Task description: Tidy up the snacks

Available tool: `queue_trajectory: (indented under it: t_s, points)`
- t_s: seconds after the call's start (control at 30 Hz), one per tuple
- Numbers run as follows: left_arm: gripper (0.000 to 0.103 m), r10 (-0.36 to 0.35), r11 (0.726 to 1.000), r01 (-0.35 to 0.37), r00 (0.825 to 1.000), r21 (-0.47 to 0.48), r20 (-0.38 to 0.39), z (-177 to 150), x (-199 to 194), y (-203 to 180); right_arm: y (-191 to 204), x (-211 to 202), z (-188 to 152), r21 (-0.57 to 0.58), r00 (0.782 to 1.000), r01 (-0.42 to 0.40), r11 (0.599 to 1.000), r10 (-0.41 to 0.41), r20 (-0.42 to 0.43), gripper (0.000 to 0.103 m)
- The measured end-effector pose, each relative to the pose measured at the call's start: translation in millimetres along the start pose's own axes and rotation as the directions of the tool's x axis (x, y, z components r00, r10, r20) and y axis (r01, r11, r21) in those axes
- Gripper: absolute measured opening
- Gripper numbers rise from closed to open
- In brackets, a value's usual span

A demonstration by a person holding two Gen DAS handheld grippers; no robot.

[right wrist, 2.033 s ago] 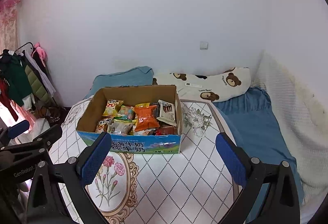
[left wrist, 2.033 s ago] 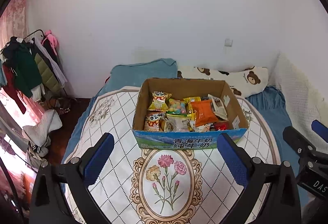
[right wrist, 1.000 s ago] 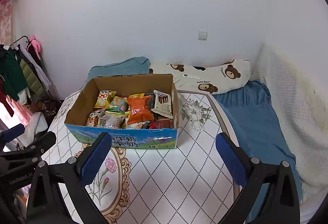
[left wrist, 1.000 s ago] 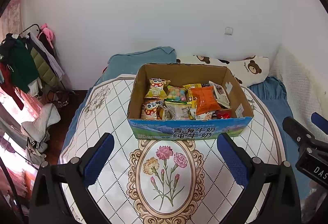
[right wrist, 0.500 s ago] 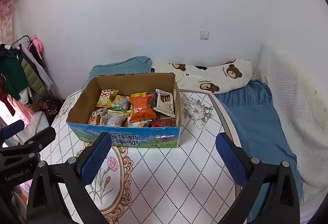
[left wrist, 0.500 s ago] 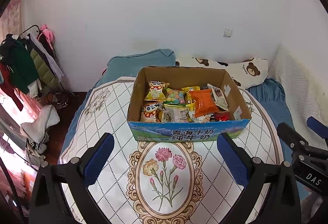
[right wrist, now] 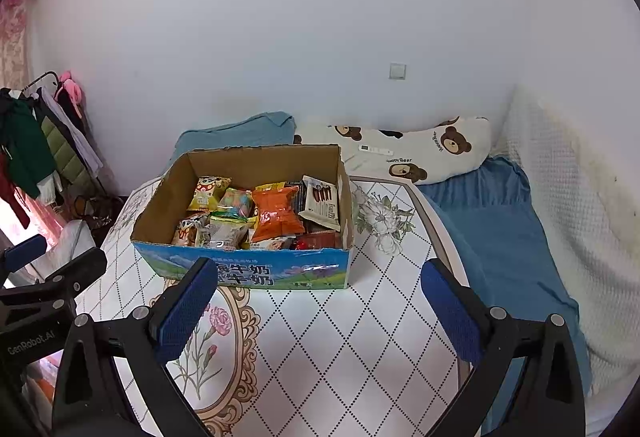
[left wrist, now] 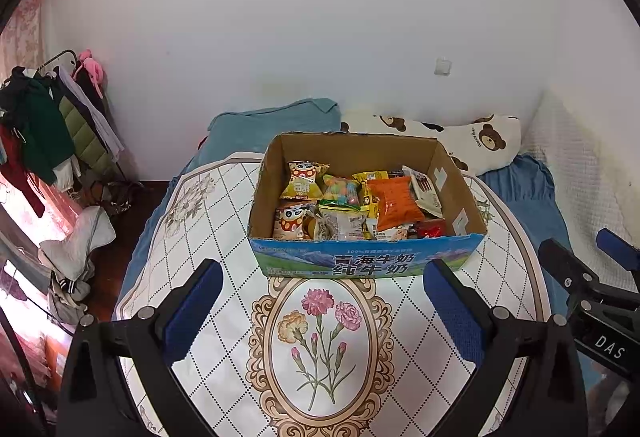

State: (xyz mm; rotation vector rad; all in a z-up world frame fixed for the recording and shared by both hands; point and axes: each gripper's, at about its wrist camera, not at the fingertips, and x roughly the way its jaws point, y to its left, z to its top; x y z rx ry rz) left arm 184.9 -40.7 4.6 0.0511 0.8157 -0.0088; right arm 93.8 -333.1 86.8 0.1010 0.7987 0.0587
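Both your grippers hover spread and empty before the snack box.

Left wrist view: your left gripper (left wrist: 320, 301) is released, fingers wide apart, holding nothing; the cardboard box (left wrist: 366, 263) sits on the round table (left wrist: 208, 221) just beyond the flower medallion, filled with snack packets, an orange bag (left wrist: 394, 203) among them. Right wrist view: your right gripper (right wrist: 318, 303) is likewise released and empty; the box (right wrist: 280, 271) stands ahead and left, with a bear pillow (right wrist: 404, 153) behind on the bed.
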Motion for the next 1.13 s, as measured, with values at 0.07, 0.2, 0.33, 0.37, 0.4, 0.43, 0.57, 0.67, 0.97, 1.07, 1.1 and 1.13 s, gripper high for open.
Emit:
queue_trajectory:
  t_s: [0.07,0.2,0.33,0.37,0.4,0.43,0.57,0.67,0.97,1.07,1.1,1.13]
  points:
    - [0.103,0.004,1.0,-0.004,1.0,0.004,0.0,0,0,-1,0,-1,0,0.0,1.0,0.0,1.0,0.0,0.001,0.103]
    - [0.103,0.007,1.0,-0.007,1.0,0.006,0.003,0,-1,0,0,-2,0,0.004,1.0,-0.003,1.0,0.003,0.003,0.103]
    - [0.103,0.008,1.0,-0.008,1.0,0.001,-0.002,0,-1,1,1,-4,0,0.007,1.0,-0.004,1.0,0.004,0.008,0.103]
    - [0.103,0.008,1.0,-0.008,1.0,0.001,-0.002,0,-2,1,1,-4,0,0.007,1.0,-0.004,1.0,0.004,0.009,0.103]
    - [0.103,0.009,1.0,-0.009,1.0,0.002,-0.002,0,-1,1,1,-4,0,0.007,1.0,-0.004,1.0,0.004,0.009,0.103]
    - [0.103,0.01,1.0,-0.01,1.0,0.001,-0.001,0,-1,2,1,-5,0,0.007,1.0,-0.003,1.0,0.003,0.01,0.103]
    - [0.103,0.011,1.0,-0.011,1.0,0.001,-0.002,0,-2,2,1,-8,1,0.011,1.0,-0.004,1.0,0.004,0.013,0.103]
    - [0.103,0.012,1.0,-0.012,1.0,-0.002,-0.003,1,-1,4,2,-9,1,0.008,1.0,-0.005,1.0,0.005,0.014,0.103]
    - [0.103,0.014,1.0,-0.015,1.0,-0.012,-0.011,1,0,5,2,-11,1,0.012,1.0,-0.011,1.0,0.011,0.014,0.103]
    - [0.103,0.015,1.0,-0.015,1.0,-0.011,-0.011,1,0,5,2,-11,1,0.01,1.0,-0.011,1.0,0.011,0.015,0.103]
    - [0.103,0.011,1.0,-0.012,1.0,-0.011,-0.012,1,0,5,1,-11,1,0.011,1.0,-0.012,1.0,0.012,0.014,0.103]
    - [0.103,0.007,1.0,-0.007,1.0,-0.012,-0.012,1,0,5,2,-11,1,0.011,1.0,-0.013,1.0,0.013,0.014,0.103]
